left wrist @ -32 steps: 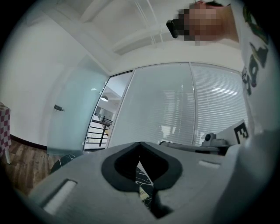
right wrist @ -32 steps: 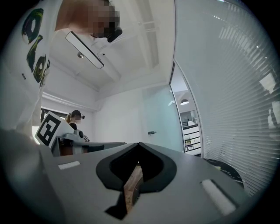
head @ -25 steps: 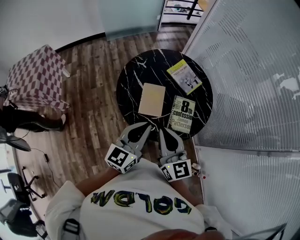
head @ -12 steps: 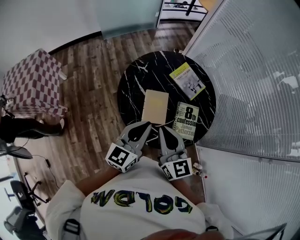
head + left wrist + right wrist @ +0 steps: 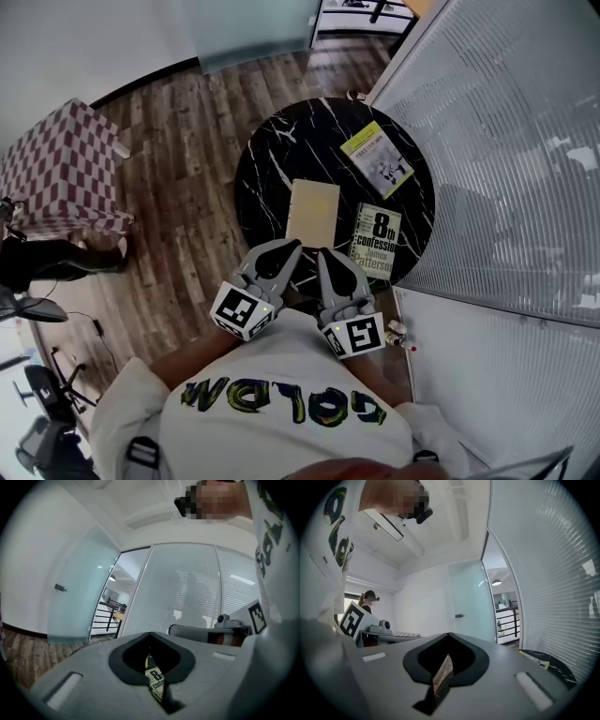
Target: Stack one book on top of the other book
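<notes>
Left gripper (image 5: pixel 288 247) and right gripper (image 5: pixel 326 255) are closed and empty; unopened, they risk shoving the tan book (image 5: pixel 312 212) askew.

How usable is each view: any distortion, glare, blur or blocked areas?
Head view: sharp and evenly lit, with a strong fisheye that bends the blinds and floor, and a faint sheen on the black table. Left gripper view: dark circular vignette, and the shut left gripper fills the lower half, close and soft. Right gripper view: same vignette, the shut right gripper blocks the lower half, and the blinds are bright at right.
</notes>
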